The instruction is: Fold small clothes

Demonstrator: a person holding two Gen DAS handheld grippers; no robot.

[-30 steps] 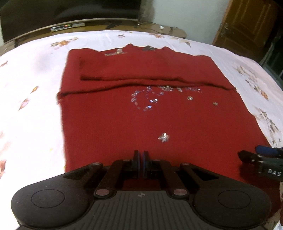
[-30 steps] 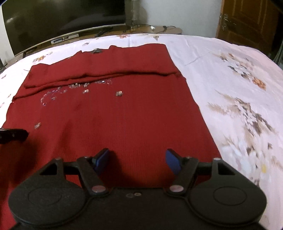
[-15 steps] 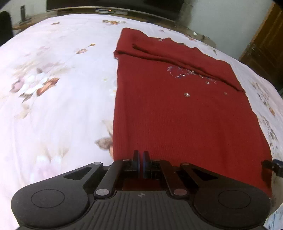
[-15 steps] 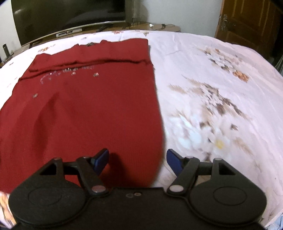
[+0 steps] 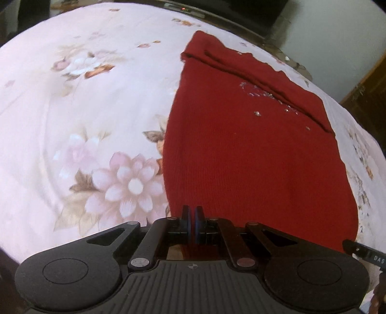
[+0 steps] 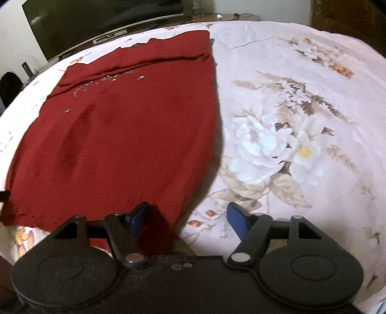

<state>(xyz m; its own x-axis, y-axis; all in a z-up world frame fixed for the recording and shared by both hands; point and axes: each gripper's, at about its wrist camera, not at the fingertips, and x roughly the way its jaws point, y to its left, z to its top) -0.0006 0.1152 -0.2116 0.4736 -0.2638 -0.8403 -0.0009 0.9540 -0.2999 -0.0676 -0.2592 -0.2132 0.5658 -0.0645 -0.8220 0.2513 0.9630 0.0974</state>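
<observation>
A dark red knit top with silver sequins lies flat on the flowered bedsheet, its far part folded over. My left gripper is shut and hovers over the top's near left corner; red cloth shows under the fingers, and I see none pinched between them. In the right wrist view the same red top fills the left half. My right gripper straddles its near right corner with the jaws closing; the blue pads stand apart from the cloth. A tip of the right gripper shows at the left view's right edge.
The pale sheet with flower prints spreads to both sides of the top. A dark TV screen on a low stand runs behind the bed's far edge. A brown wooden door is at the far right.
The left gripper slid left along the near hem from its middle to the left corner and rolled. The right gripper slid right to the right corner. The top stayed flat.
</observation>
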